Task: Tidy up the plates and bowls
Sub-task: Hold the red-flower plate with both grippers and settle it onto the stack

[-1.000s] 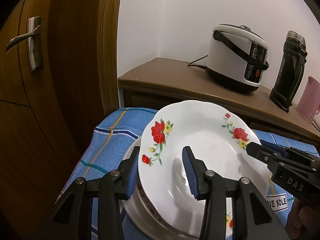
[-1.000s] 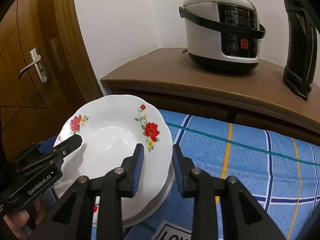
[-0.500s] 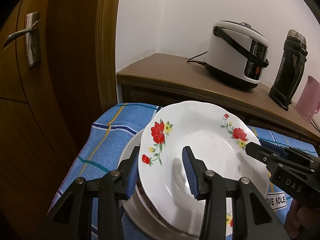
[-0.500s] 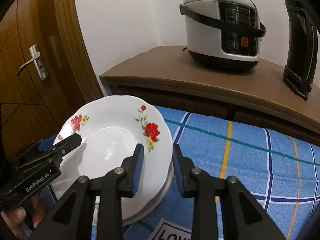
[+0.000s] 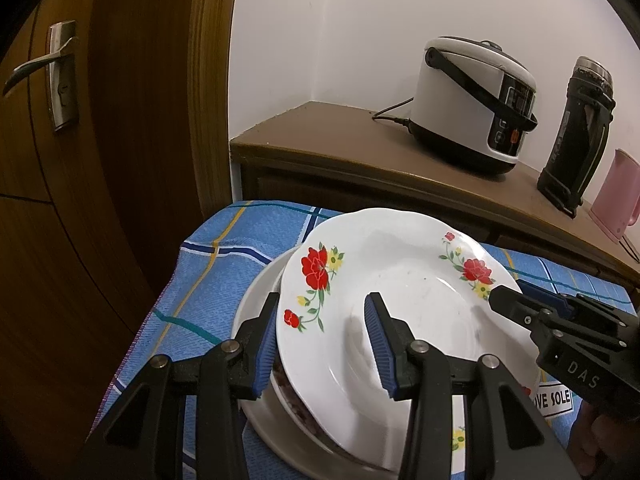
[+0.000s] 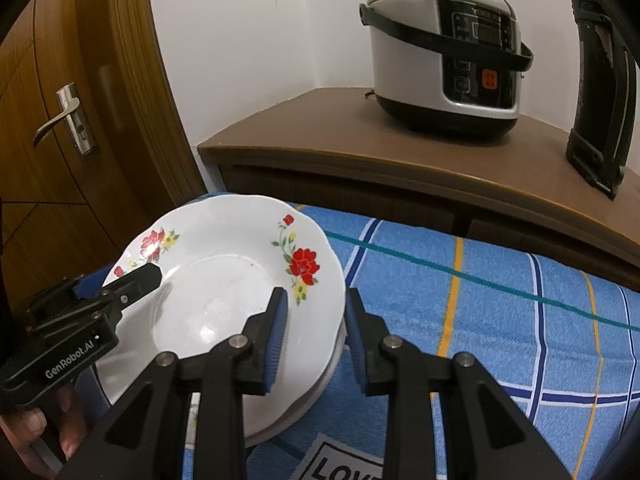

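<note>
Behind the jaws stands a brown sideboard (image 6: 400, 168) with a rice cooker (image 6: 444, 52) on it, and a wooden door (image 5: 60, 160) to one side. Below lies a tabletop under a blue checked cloth (image 6: 480, 300).

On that cloth sits a stack of dishes, and its top member is a white plate with red flowers (image 5: 400, 300). It lies between both sets of jaws. The left gripper (image 5: 322, 344) has its jaws fairly wide, one finger outside the plate's rim and one over its well; whether the pads (image 5: 378, 344) press on it I cannot tell. The right gripper (image 6: 314, 336) straddles the opposite rim (image 6: 334, 312) in the same way, jaws parted and not visibly clamped.

The plate looks stiff, glazed and therefore slippery, breakable, and of moderate weight. The wavy rim seems the only place to grip, best at two opposite points as here.

It faces upward, tilted a little on the dishes (image 5: 260, 412) under it. Being round, it has no long axis; its flat face lies roughly level.
</note>
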The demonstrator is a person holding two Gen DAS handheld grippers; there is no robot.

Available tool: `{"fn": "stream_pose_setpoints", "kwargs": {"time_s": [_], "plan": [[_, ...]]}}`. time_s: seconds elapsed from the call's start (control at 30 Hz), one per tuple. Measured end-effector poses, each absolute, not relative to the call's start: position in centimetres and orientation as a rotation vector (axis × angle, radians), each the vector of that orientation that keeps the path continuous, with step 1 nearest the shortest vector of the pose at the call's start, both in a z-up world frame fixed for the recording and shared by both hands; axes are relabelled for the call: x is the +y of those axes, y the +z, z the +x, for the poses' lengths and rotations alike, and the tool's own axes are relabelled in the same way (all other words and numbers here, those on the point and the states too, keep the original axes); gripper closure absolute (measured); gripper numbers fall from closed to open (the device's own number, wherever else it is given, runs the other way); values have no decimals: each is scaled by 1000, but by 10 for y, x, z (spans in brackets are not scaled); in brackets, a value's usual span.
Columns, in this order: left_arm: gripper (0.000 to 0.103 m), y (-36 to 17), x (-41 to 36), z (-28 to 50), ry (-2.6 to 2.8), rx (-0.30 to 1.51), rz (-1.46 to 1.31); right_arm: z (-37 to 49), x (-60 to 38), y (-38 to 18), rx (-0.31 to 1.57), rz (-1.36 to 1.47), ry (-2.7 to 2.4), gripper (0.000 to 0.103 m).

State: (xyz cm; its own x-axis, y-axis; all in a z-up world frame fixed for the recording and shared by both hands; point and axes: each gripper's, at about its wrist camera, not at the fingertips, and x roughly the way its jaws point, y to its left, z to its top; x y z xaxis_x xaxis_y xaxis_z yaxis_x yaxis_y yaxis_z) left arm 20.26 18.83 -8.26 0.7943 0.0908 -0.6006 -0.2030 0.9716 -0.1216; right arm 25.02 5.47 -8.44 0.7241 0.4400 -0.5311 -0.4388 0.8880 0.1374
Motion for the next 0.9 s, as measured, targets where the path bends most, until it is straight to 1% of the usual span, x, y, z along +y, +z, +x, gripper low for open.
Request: {"fn": "stream_pose_setpoints", "kwargs": {"time_s": [0.77, 0.9], "plan": [[58, -86, 189, 204, 150, 646, -190, 249, 56, -86, 561, -21, 465, 74], [58, -87, 190, 204, 149, 646, -195, 248, 56, -87, 558, -14, 469, 72]]}}
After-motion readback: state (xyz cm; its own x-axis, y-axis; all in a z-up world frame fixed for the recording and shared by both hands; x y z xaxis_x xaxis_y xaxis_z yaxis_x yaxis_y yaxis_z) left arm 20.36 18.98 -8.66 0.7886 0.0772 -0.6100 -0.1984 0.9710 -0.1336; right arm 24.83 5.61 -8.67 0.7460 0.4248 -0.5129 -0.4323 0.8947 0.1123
